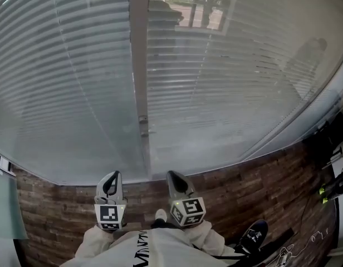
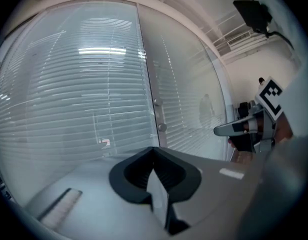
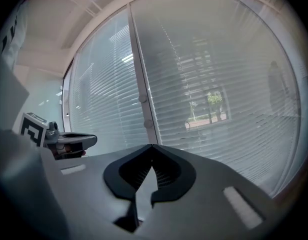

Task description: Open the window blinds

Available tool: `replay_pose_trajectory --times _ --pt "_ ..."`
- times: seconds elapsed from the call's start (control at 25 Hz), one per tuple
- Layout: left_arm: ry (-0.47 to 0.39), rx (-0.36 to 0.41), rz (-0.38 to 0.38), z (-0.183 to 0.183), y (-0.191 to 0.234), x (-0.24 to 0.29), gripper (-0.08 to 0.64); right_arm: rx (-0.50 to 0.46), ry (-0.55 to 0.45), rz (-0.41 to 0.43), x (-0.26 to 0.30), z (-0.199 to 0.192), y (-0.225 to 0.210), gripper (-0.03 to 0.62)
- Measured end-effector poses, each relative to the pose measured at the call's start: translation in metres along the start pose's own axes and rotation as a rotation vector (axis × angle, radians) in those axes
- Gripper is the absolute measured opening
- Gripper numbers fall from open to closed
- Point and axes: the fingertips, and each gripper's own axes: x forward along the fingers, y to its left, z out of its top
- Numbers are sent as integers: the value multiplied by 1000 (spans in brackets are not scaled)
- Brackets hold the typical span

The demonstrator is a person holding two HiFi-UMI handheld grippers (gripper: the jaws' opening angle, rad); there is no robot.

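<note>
**A:** Are the jaws doing anything yet?

**B:** No. The left gripper (image 1: pixel 111 175) and right gripper (image 1: pixel 175 175) are side by side, both clenched on nothing

**A:** And the blinds (image 1: pixel 233 93)?

**B:** Straight ahead of both tips, apart from them. They are fully lowered and face us, with the slats running left to right

**A:** Which step?

**B:** The approach, I'd judge. Next, close in toward the frame post (image 1: pixel 139 65), find the control and part the jaws

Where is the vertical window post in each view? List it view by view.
Head view: the window post runs down from the top edge, left of centre.
Left gripper view: upright, just left of centre.
Right gripper view: upright, left of centre.
Shared landmark: the blinds on both sides of it.
</note>
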Motion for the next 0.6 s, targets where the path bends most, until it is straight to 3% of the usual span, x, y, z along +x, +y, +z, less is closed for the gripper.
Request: replay_pose_trajectory --times 0.6 --pt "31 1 85 -3 7 25 0 -86 7 106 49 17 -10 5"
